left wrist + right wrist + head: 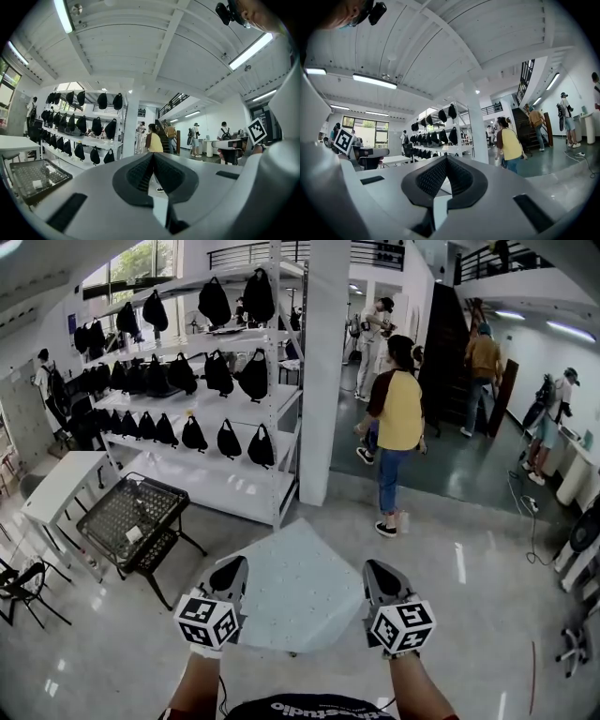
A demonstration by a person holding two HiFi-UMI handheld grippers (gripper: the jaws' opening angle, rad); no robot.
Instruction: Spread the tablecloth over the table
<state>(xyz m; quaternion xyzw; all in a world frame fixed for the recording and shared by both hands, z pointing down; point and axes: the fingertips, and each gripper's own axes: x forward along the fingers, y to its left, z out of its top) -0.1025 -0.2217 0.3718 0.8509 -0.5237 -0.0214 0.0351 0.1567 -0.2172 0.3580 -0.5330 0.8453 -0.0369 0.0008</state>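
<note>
left claw [228, 575]: clenched on the cloth's [300, 587] left edge
right claw [380, 576]: clenched on its right edge
cloth: pale, stretched between both claws, held up above the floor [469, 615]
behind: shelf [220, 381] of black bags, person in yellow [398, 418]

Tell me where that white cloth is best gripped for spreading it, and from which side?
Grip it by its near edge, one end per gripper, coming from the person's side. The tablecloth fans out flat ahead of the person. The left gripper and right gripper are each shut on that edge, wide apart, which probably holds it stretched rather than bunched.
</note>
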